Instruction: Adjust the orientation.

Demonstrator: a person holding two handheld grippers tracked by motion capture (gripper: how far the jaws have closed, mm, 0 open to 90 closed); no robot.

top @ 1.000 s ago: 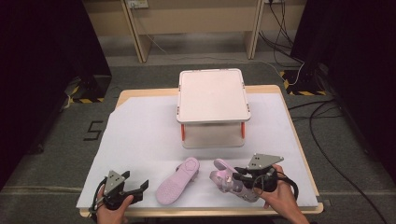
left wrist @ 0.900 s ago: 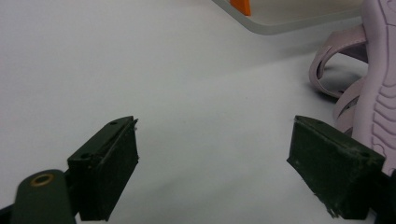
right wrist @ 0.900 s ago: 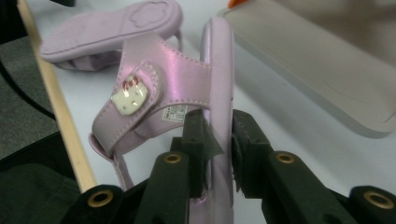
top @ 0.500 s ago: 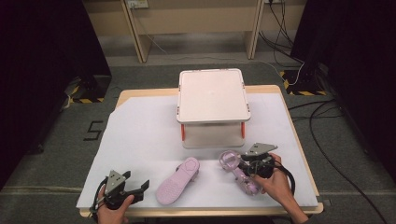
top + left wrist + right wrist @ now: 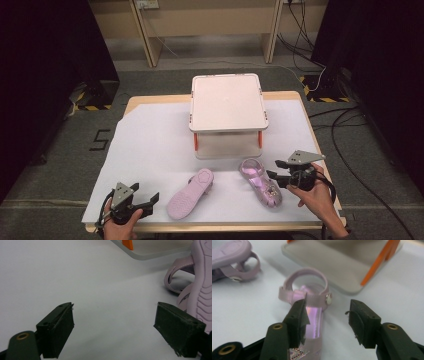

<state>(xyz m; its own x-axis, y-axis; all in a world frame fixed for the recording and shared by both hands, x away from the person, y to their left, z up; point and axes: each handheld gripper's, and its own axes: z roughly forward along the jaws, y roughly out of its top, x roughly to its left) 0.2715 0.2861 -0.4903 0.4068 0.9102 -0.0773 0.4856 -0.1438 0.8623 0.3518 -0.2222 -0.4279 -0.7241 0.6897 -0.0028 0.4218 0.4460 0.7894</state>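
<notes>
Hovering over the upright lilac plastic sandal with the shiny insole (image 5: 260, 180), my right gripper (image 5: 278, 175) has its jaws spread, holding nothing; in the right gripper view that sandal (image 5: 308, 302) lies just past my left-hand jaw, its looped ankle strap standing up toward the box and the little glittery trim close under the jaw, while my other jaw stands over bare paper beside it. I cannot tell whether the near jaw touches the shoe. The sandal rests on the white paper sheet (image 5: 145, 150) near the front right of the table, just in front of the white lidded plastic box with orange clasps (image 5: 227, 102). To its left lies the second lilac sandal, turned sole-up (image 5: 190, 193), with its ridged tread showing and its straps tucked beneath it; the two shoes are near each other but apart. Farther left, at the front corner of the sheet, my left gripper (image 5: 150, 200) sits low with its jaws wide apart and empty; in the left gripper view the overturned sandal (image 5: 197, 282) lies just beyond my right-hand jaw, and a corner of the box (image 5: 150, 251) shows ahead.
</notes>
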